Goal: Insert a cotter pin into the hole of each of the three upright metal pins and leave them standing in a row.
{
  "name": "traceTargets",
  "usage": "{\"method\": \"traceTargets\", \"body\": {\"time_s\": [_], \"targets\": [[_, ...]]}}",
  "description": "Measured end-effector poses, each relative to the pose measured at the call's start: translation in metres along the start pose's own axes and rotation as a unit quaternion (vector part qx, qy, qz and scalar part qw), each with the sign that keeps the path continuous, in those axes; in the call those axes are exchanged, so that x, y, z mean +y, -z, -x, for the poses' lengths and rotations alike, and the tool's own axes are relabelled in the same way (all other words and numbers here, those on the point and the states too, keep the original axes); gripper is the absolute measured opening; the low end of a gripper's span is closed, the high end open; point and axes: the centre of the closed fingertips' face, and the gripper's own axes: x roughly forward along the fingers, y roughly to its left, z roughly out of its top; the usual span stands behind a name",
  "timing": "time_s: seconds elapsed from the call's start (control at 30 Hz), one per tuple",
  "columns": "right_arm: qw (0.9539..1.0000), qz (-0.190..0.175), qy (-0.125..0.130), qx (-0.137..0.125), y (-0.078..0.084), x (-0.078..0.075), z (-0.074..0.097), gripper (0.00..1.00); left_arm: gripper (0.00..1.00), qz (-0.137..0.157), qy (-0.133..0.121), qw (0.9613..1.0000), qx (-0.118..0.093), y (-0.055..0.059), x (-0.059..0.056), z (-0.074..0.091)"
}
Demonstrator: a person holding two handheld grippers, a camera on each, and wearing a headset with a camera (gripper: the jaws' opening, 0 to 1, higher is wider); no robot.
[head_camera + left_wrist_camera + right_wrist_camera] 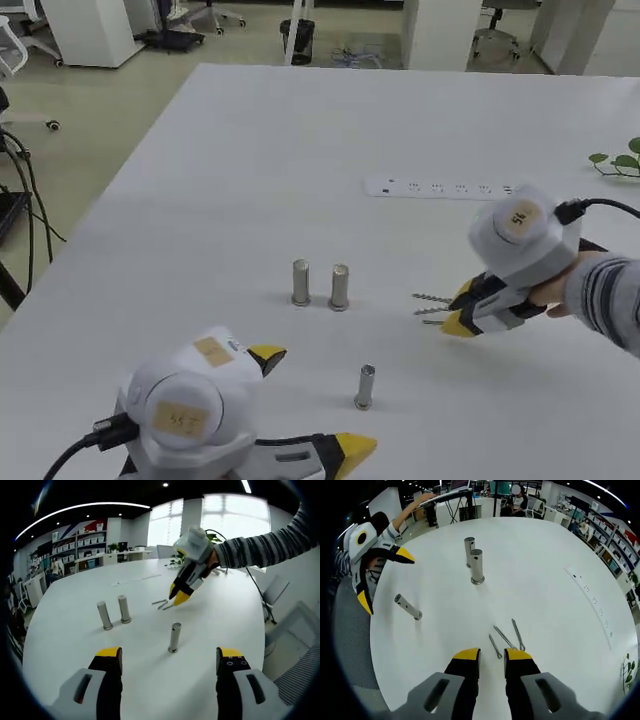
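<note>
Just ahead of the barely parted right gripper, three cotter pins lie flat, pointing toward it.

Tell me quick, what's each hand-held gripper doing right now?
Left hand-held gripper: wide open, empty.
Right hand-held gripper: open just a crack, empty, tips by the cotter pins.

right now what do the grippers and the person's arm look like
The left gripper and right gripper each have a white rounded housing, black jaws tipped yellow, a tan handwritten sticker on top and a black cable. The right arm wears a grey striped sleeve.
</note>
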Motion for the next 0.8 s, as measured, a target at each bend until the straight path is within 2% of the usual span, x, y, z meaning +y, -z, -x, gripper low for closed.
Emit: {"method": "traceTargets", "body": {"time_s": [0.1,0.27,0.4,0.6,0.67,0.8], "targets": [[0.9998,-0.009,-0.013,0.007,0.001,0.002,-0.004,0.13,0.78,-0.002,-0.002,1.0,0.001,0.001,0.0,0.002],[0.9997,-0.008,-0.016,0.019,0.002,0.002,-0.009,0.12,0.79,-0.006,-0.005,1.0,0.001,0.001,-0.001,0.005],[0.999,0.01,-0.02,0.039,0.008,0.004,-0.012,0.1,0.8,-0.015,-0.008,0.9998,0.007,0.003,-0.003,0.007],[0.9991,0.01,-0.018,0.037,0.007,0.0,-0.012,0.04,0.78,-0.014,-0.009,0.9998,0.013,0.007,-0.002,0.009],[0.9989,0.021,-0.016,0.039,0.007,0.001,-0.012,0.03,0.78,-0.013,-0.009,0.9998,0.014,0.007,-0.003,0.01],[0.996,0.074,-0.017,0.048,0.007,0.004,-0.012,0.0,0.77,-0.012,-0.008,0.9998,0.016,0.007,-0.003,0.011]]}}
